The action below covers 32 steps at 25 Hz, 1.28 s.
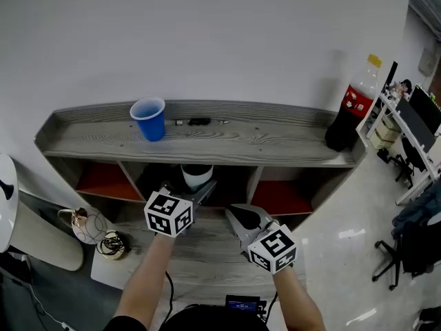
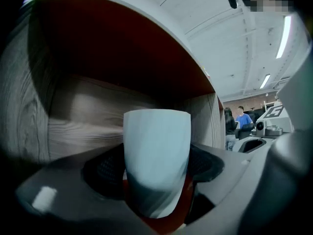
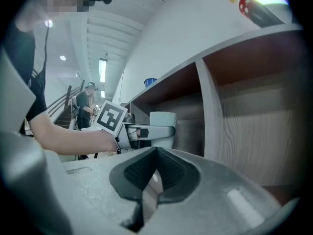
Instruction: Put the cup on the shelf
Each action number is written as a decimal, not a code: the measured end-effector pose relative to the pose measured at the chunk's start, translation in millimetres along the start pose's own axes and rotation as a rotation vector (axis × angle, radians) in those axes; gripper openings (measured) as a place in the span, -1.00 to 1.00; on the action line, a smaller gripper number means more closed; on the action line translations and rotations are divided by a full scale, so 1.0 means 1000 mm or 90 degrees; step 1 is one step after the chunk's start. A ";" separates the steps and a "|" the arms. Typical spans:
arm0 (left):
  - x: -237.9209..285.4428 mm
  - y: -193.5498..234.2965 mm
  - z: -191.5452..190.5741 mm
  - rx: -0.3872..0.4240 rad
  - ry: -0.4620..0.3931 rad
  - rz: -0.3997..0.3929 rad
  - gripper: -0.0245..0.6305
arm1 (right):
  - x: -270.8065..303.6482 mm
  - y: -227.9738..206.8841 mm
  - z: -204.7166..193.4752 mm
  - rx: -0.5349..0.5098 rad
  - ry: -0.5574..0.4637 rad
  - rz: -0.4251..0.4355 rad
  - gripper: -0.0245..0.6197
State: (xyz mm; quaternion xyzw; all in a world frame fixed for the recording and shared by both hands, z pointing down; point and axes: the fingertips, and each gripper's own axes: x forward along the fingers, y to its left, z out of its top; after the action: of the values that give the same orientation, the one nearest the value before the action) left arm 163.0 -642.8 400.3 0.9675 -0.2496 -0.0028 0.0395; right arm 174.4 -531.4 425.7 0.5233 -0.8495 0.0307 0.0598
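White cup [image 1: 196,176] upright at the mouth of the shelf's [image 1: 275,145] middle compartment [image 1: 231,185]; the opening lies straight ahead of it. Left gripper [image 1: 198,192] level, jaws clamped on the cup's sides. Right gripper [image 3: 154,173] pinched together on nothing, beside and further back.

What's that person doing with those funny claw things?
A person holds a gripper in each hand. The left gripper is clamped on a white cup and holds it upright at the opening of the middle cubby of the wooden shelf. Whether the cup is set down yet can't be seen. The right gripper is closed and empty, waiting beside it. A blue cup and a cola bottle stand on top of the shelf.
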 end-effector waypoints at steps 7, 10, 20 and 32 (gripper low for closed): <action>0.014 0.001 -0.008 -0.004 0.000 -0.008 0.23 | -0.002 -0.006 -0.007 0.005 0.008 -0.013 -0.93; 0.018 0.000 -0.006 -0.006 -0.006 -0.011 0.23 | -0.003 -0.009 -0.008 0.008 0.009 -0.017 -0.93; 0.015 0.000 -0.016 0.027 0.031 0.018 0.24 | -0.004 -0.009 -0.011 0.011 0.008 -0.016 -0.93; 0.010 0.004 -0.025 0.046 0.066 0.042 0.37 | -0.009 -0.006 -0.013 0.013 0.010 -0.011 -0.93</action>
State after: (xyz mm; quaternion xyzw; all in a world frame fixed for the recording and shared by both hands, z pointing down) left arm 170.3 -649.2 425.7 0.9584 -0.2790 0.0577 0.0174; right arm 184.7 -524.4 437.4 0.5310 -0.8440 0.0427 0.0619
